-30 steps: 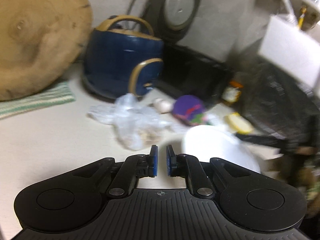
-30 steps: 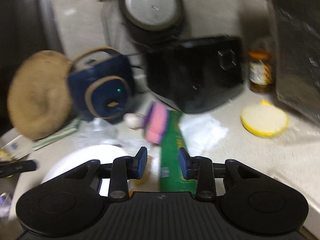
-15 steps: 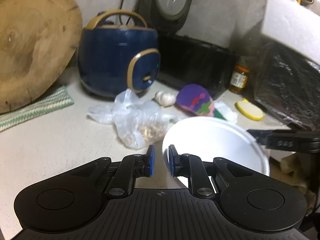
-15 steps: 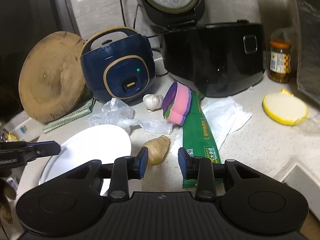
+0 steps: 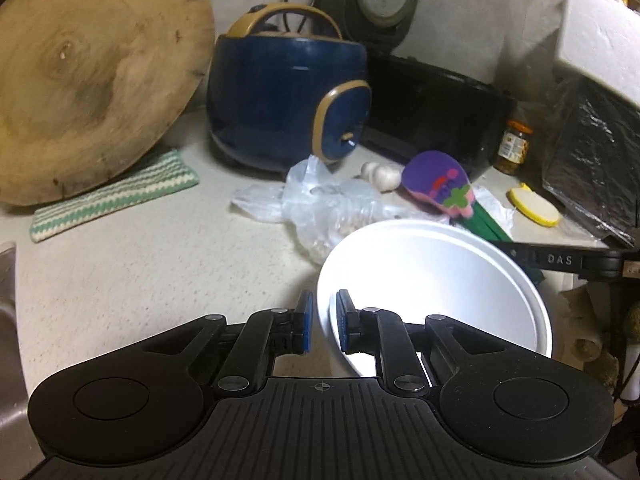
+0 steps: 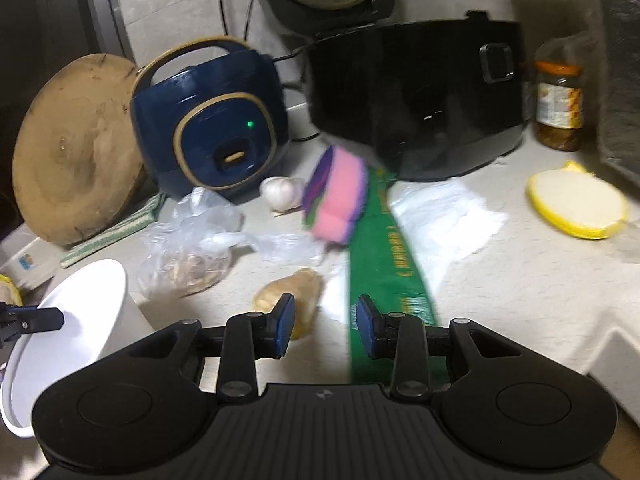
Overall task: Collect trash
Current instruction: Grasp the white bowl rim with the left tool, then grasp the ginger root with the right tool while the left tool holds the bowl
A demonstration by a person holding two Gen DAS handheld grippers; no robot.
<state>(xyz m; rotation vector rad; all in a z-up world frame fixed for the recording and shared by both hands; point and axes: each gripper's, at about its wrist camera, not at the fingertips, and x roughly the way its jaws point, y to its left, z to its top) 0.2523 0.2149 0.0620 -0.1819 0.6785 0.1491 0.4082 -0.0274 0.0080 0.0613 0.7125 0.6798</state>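
We held the white bin by its near rim, at the lower centre of the left wrist view, in the left gripper, whose jaws had just been closing on it. The right gripper had just been opening, its jaws parted around nothing, above the ginger piece and green wrapper on the counter.

Free: bare counter left of bowl | Blocked: bag, ginger, wrapper crowded the middle — cookers walled the back.
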